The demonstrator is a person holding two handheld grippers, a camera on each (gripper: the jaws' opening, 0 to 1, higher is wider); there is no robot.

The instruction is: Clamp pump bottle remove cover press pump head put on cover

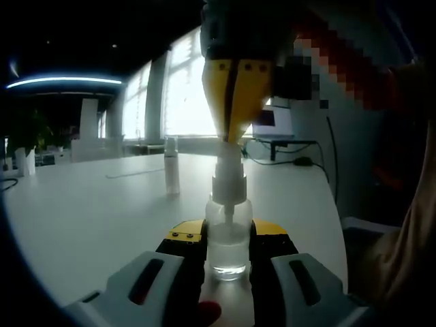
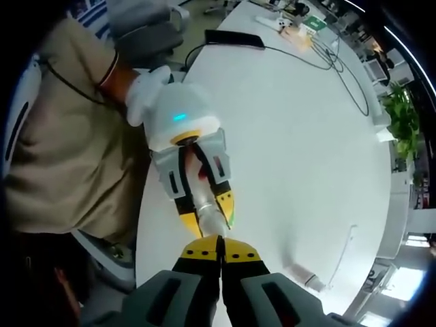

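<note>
The left claw (image 1: 228, 255) clamps the pump bottle (image 1: 227, 235) upright on the bench (image 1: 102, 204). The right claw (image 1: 234, 133), jaws together, presses the pump head (image 1: 228, 170). The cover (image 1: 172, 165), standing beyond the bottle, awaits refitting.

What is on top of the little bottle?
The right gripper comes down from above, its shut yellow tips on the white pump head of the pump bottle, which the left gripper clamps. The very top of the pump is covered by those tips.
</note>
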